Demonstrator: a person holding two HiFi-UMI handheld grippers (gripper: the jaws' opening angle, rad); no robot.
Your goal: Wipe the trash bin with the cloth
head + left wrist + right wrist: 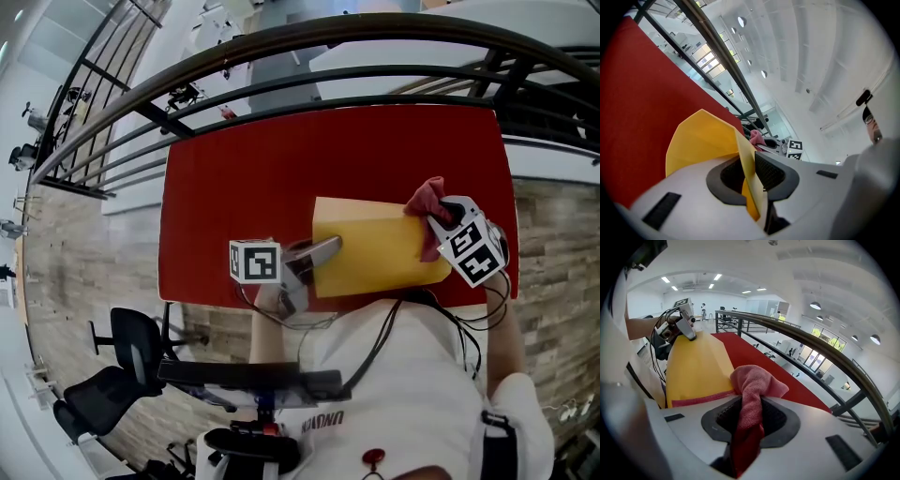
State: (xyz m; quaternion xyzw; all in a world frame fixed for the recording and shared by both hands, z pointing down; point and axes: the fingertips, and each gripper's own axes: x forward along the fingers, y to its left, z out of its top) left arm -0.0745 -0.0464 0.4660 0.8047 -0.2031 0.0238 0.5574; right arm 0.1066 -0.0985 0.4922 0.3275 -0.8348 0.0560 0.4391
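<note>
I see one trash bin (375, 248): plain yellow, smooth and thin-walled, lying on its side toward the near edge of the red table (234, 169), right of centre. My left gripper (319, 255) is clamped on the bin's wall at its left end. My right gripper (441, 220) grasps the one bunched pink cloth (427, 197) at the bin's right end.

Trash bin (375, 248): yellow plastic, smooth, matt, thin wall
Cloth (752, 390): pink terry-like fabric, fuzzy, soft nap
Table (234, 187): red top, flat, even, matt
Left gripper (749, 176), right gripper (751, 423): pale grey plastic shells, smooth, satin
Pads (769, 172): dark, finely ribbed, rubbery look
Railing (281, 42): dark metal tube, slight sheen
Floor (553, 244): wood-look planks, matt
</note>
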